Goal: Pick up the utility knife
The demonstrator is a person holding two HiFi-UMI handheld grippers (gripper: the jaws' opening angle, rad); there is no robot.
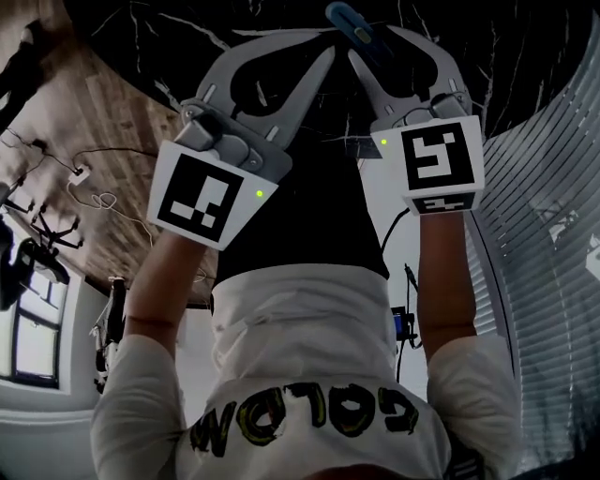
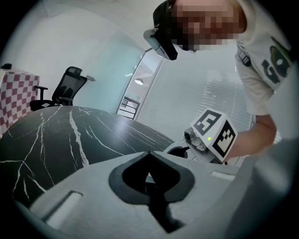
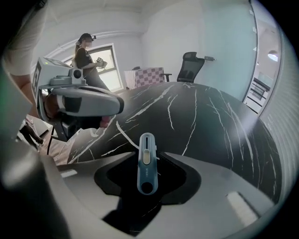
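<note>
A pale blue utility knife (image 3: 146, 161) lies flat on the black marble table (image 3: 205, 116), slider side up, pointing away. My right gripper (image 3: 147, 173) is open. The knife's near end sits in the wide gap between its jaws, and neither pad touches it. In the head view the knife (image 1: 350, 19) shows as a blue tip just beyond the right gripper (image 1: 370, 42). My left gripper (image 1: 323, 58) hangs close beside the right one, shut, with nothing in it. In its own view the left gripper (image 2: 149, 156) has its tips together above the table (image 2: 56, 135).
An office chair (image 3: 191, 65) and a red checked cloth (image 2: 18, 93) stand at the table's far side. Another person (image 3: 86, 58) stands by a window in the background. Cables (image 1: 84, 178) lie on the wood floor. Window blinds (image 1: 553, 187) run along the right.
</note>
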